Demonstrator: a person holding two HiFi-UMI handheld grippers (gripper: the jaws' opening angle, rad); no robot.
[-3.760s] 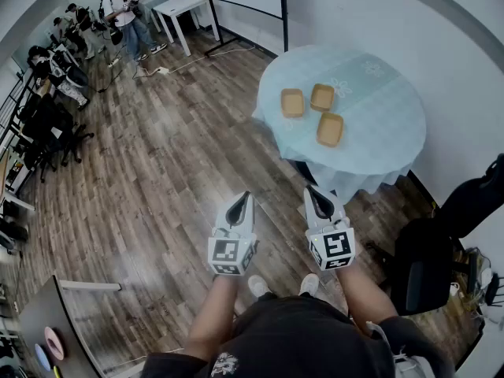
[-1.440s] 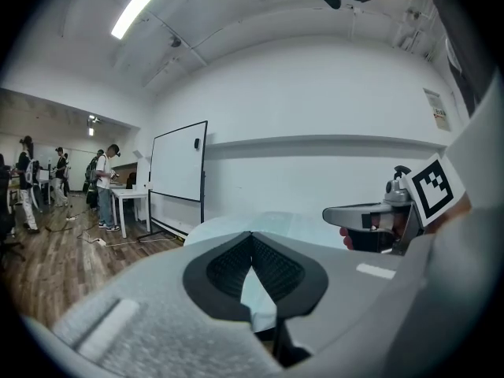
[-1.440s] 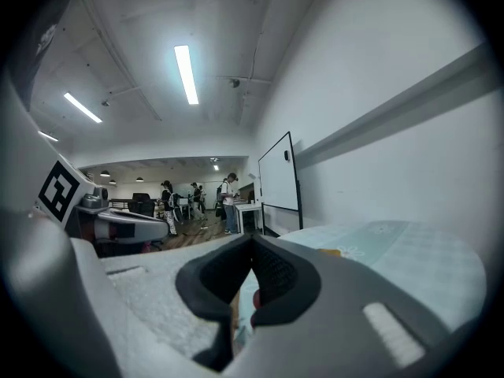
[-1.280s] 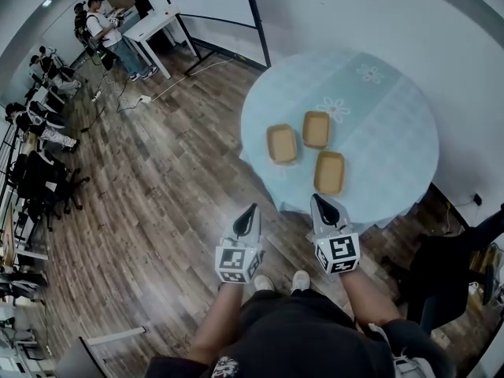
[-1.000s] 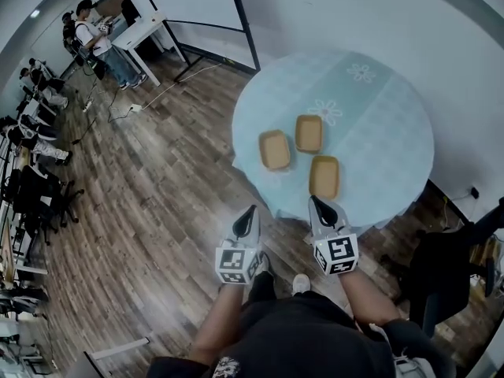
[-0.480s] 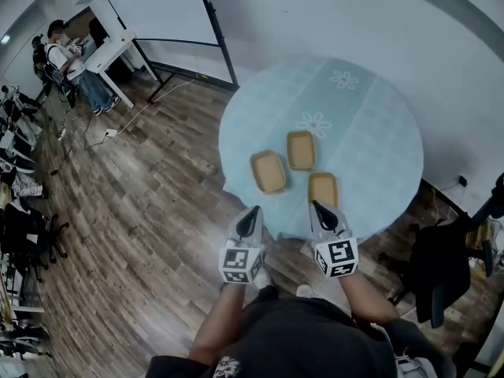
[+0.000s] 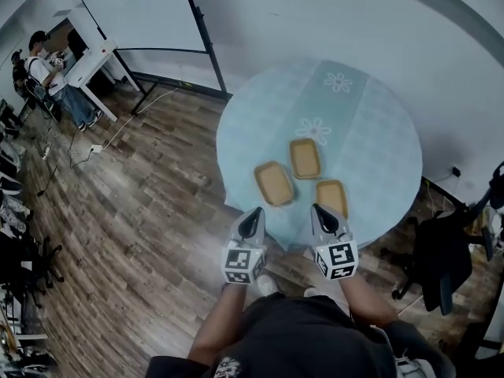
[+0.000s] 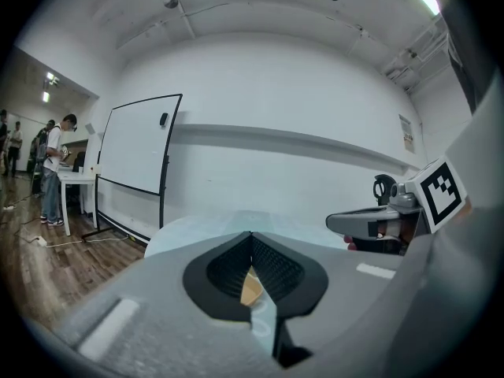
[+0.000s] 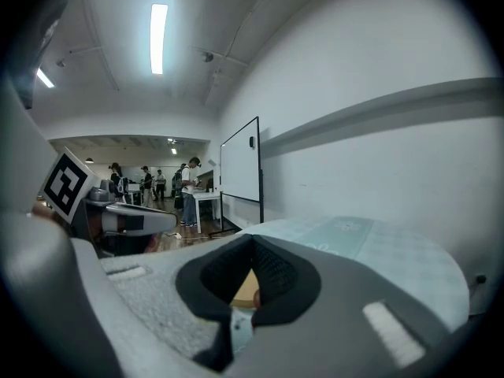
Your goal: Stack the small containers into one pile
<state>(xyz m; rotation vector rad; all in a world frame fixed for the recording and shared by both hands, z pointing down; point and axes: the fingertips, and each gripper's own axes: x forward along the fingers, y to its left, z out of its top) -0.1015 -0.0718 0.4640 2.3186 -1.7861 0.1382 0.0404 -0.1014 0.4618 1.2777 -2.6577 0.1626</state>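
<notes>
Approach step: the left gripper [image 7: 252, 217] and right gripper [image 7: 321, 211] are pinched closed and empty. Just ahead sit three containers [image 7: 274, 183]. Next, the jaws need opening.

Dark wood-plank floor [image 7: 134, 211] meets plain white walls [image 7: 331, 14]; a white whiteboard on black legs [image 7: 134, 14] stands near a round table in pale blue cloth [image 7: 378, 164].
</notes>
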